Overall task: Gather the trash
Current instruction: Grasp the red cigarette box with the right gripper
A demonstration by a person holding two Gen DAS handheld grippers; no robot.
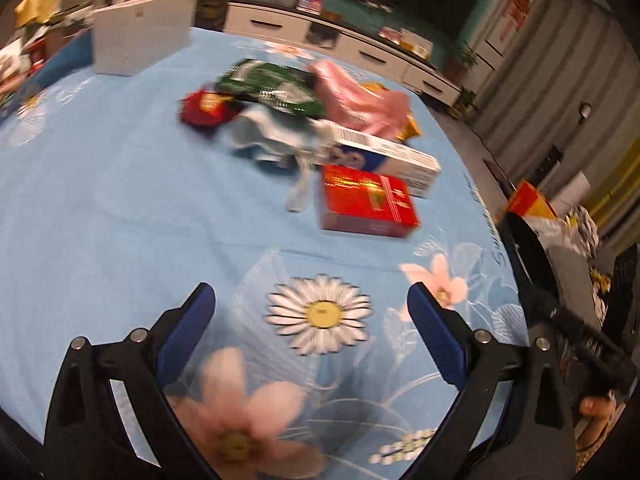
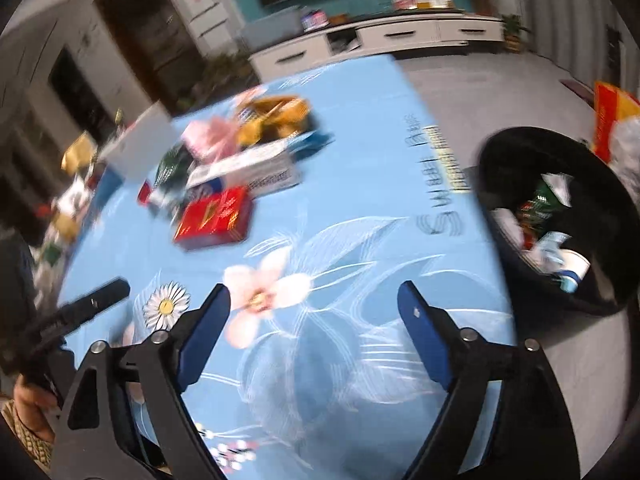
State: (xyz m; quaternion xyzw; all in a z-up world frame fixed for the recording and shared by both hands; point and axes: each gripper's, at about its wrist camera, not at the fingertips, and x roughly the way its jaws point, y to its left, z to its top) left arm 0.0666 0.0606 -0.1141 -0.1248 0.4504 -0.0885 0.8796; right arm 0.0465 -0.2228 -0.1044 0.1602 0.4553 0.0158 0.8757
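Both claws are hanging wide open over the flowered blue tablecloth [image 1: 120,184], gripping nothing.

I am holding my left gripper [image 1: 312,308] with its blue pads spread apart above a printed daisy, only cloth showing between them; my right gripper [image 2: 314,300] is gaping the same way over a pink flower near the table's edge. Beyond my left claw, well apart from it, the trash is lying in a heap at mid-table: a red box [image 1: 368,204] nearest, a long white carton [image 1: 384,156] just behind it, then a green packet [image 1: 276,88], a pink wrapper [image 1: 352,100] and a red packet [image 1: 204,108], all blurred. Off the table's edge, to the right of my right claw, a black bin [image 2: 500,160] is sitting with scraps already lying inside.
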